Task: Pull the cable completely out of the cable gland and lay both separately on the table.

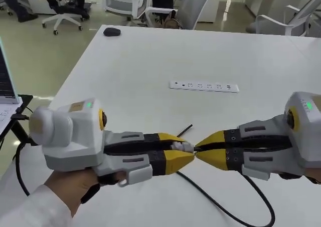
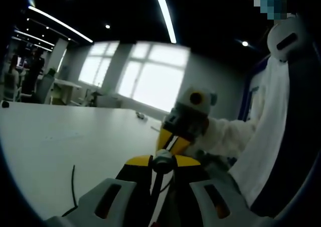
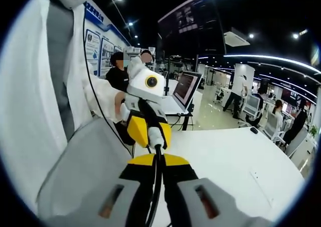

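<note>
Above the white table [image 1: 150, 66] my two grippers meet tip to tip. The left gripper [image 1: 187, 148] is shut on a small pale cable gland [image 1: 184, 146], seen between its yellow jaws in the left gripper view [image 2: 161, 162]. My right gripper [image 1: 198, 151] is shut on the black cable [image 1: 225, 208] just beside the gland. In the right gripper view the cable [image 3: 156, 184] runs back between the jaws of the right gripper [image 3: 156, 158] from the gland [image 3: 155, 137]. The rest of the cable loops over the table below the grippers, and one end [image 1: 185, 130] lies behind the jaws.
A white power strip [image 1: 203, 86] lies mid-table beyond the grippers. A dark mouse [image 1: 111, 32] sits near the far left edge. A laptop [image 1: 6, 84] stands on a stand off the table's left side. Office chairs [image 1: 55, 1] stand behind the table.
</note>
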Available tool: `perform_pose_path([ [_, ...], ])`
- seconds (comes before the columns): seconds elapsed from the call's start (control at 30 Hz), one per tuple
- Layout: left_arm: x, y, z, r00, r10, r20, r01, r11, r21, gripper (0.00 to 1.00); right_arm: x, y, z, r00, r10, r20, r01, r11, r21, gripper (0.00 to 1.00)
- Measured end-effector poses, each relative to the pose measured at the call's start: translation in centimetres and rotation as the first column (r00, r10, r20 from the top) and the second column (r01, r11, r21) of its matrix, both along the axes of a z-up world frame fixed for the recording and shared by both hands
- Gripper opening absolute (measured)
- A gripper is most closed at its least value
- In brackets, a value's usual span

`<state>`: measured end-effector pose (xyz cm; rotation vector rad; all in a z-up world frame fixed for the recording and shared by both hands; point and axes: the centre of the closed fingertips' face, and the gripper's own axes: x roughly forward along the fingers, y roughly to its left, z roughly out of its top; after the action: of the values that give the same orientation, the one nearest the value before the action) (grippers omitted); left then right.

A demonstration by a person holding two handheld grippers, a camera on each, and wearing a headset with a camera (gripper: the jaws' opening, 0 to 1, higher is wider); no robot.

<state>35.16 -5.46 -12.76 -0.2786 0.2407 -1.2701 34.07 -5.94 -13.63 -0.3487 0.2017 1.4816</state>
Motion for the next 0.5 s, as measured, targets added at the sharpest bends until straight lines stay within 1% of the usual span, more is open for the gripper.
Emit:
perform_pose_path([
  [0.07,0.2,0.2,0.1,1.0,0.008,-0.006,-0.008,1.0,-0.009,0.17,0.2,-0.3,0.0,1.0,-0.011,-0.001,0.011,1.0,0.006,0.03],
  [0.2,0.3,0.5,0.2,1.0,0.017,-0.002,-0.017,1.0,-0.002,0.17,0.6,-1.1,-0.3,0.999,-0.033,0.001,0.033,0.999,0.0,0.03],
  [0.33,0.2,0.8,0.2,1.0,0.023,-0.005,-0.023,1.0,-0.003,0.17,0.7,-1.8,-0.8,0.999,-0.049,-0.002,0.049,0.999,-0.004,0.03],
  [0.5,-0.1,1.0,-0.2,1.0,0.022,-0.001,-0.022,1.0,0.015,0.17,0.6,-2.7,-1.9,0.998,-0.065,-0.006,0.065,0.997,-0.039,0.03],
])
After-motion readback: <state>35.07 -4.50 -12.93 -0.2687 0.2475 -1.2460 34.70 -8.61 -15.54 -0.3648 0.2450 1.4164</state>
